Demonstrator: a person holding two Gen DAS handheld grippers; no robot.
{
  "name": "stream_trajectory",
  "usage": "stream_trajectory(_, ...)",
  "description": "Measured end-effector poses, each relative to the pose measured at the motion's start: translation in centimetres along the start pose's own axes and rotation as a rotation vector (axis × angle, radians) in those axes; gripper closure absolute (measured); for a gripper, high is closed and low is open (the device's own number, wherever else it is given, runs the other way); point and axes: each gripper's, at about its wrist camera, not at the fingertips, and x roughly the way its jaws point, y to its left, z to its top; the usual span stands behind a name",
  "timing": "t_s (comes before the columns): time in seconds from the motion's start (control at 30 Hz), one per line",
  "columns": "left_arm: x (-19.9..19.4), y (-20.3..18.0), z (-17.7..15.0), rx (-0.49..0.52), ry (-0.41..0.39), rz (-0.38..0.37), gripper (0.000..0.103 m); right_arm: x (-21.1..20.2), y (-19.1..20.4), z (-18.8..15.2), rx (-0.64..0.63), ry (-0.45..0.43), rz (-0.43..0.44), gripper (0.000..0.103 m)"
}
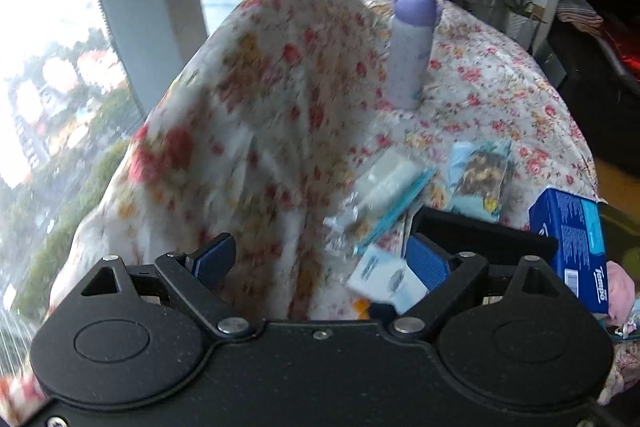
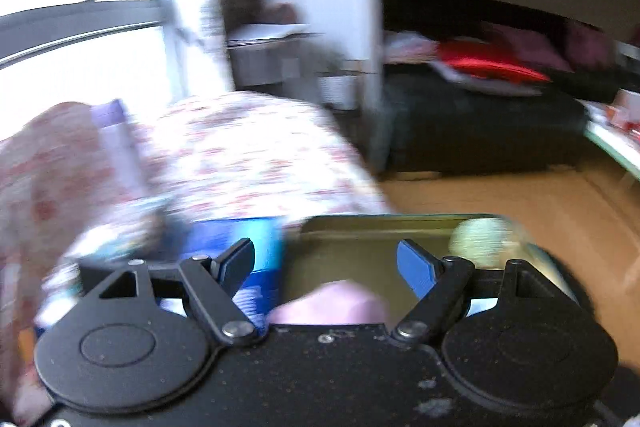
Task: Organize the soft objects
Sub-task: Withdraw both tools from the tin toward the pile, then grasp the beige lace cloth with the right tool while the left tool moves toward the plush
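Beside the bright window, a rose-print cloth desk (image 1: 500, 95) is carrying loose packets while the left claw (image 1: 320, 259) is gaping empty over a white tissue packet (image 1: 386, 281) and the right claw (image 2: 326, 267), jaws apart and empty, is hanging over an olive bin (image 2: 360, 239) holding a soft pink cloth (image 2: 332, 303), probably the collecting spot.

A lavender bottle (image 1: 412, 47) is standing upright at the far side of the surface (image 1: 500, 95). A potted plant (image 1: 522, 11) is sitting beyond, right of a window (image 1: 52, 75).
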Motion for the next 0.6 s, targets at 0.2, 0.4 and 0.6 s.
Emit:
stream_trajectory(0.2, 1.3, -0.8, 1.0, 0.032, -0.039, -0.024, 0.014, 0.3, 8.7, -1.8, -0.110, 0.121, 0.256, 0.025)
stream_trajectory(0.4, 2.0, -0.3, 0.8, 0.022, -0.032, -0.082, 0.014, 2.7, 13.7, -4.3, -0.216, 0.207, 0.310, 0.025)
stream_trajectory(0.6, 2.9, 0.0, 0.6, 0.000, -0.011, -0.093, 0.014, 6.6, 15.8, -5.2, -0.193, 0.307, 0.307, 0.025)
